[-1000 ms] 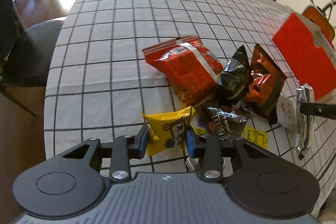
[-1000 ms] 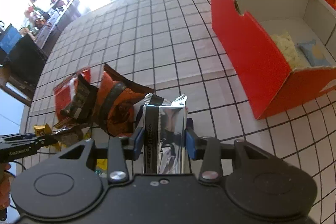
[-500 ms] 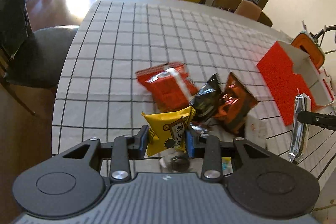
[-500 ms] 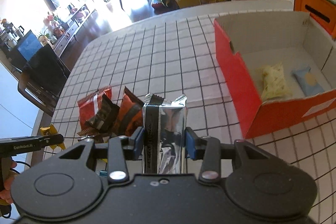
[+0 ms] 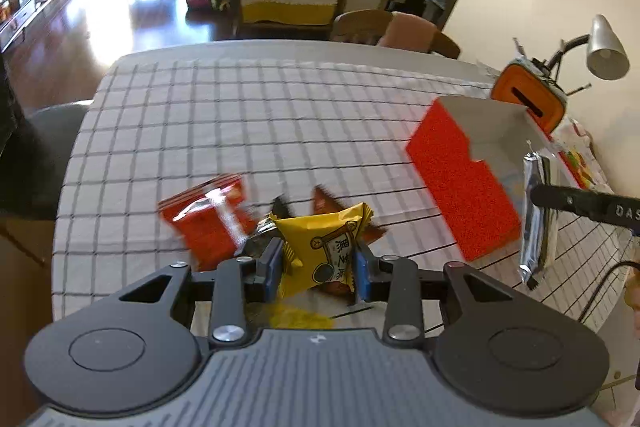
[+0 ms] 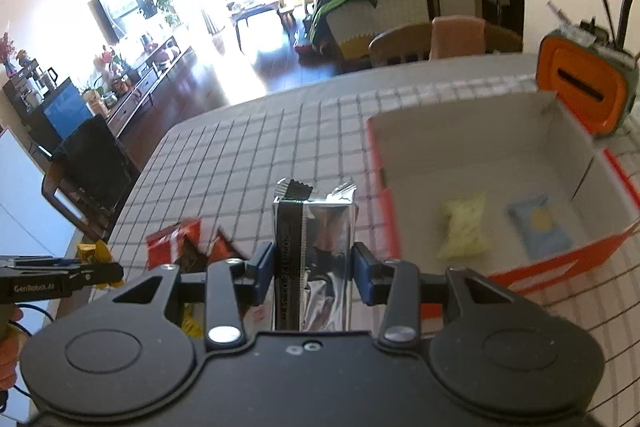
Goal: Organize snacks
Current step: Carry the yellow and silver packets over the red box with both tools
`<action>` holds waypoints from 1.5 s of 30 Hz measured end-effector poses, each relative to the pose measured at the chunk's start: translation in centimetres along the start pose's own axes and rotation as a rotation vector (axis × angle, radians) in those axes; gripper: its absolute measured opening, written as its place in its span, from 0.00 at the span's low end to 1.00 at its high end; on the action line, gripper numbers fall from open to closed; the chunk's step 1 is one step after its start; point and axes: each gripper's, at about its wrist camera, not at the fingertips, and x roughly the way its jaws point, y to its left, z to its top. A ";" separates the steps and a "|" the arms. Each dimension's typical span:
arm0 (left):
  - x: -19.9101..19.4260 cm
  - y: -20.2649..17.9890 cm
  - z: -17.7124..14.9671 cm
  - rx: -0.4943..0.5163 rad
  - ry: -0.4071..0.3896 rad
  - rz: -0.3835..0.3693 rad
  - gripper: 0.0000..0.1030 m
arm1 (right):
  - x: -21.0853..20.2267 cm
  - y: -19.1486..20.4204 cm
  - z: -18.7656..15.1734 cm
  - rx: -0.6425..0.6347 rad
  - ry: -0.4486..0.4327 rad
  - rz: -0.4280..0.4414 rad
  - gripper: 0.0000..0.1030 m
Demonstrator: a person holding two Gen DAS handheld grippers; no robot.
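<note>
Your left gripper (image 5: pixel 319 263) has its jaws clamped on a yellow snack packet (image 5: pixel 325 253) at lower centre, above the counter (image 5: pixel 240 115), while your right gripper (image 6: pixel 313 267) pinches a silver packet (image 6: pixel 316 227) beside the red box (image 6: pixel 560 255) at right.

**Both packets lifted clear, carried toward the box**

The left tool (image 5: pixel 318 269) has raised its yellow packet (image 5: pixel 324 253) off the surface (image 5: pixel 240 115), well above the snack pile (image 5: pixel 212 223). The right tool (image 6: pixel 314 273) has carried the silver packet (image 6: pixel 316 239) up beside the red box (image 6: pixel 472 151), whose inside now shows.
</note>
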 end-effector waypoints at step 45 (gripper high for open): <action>18.5 -26.2 8.4 0.217 0.217 0.011 0.34 | 7.2 -21.9 6.8 -0.064 0.138 -0.095 0.39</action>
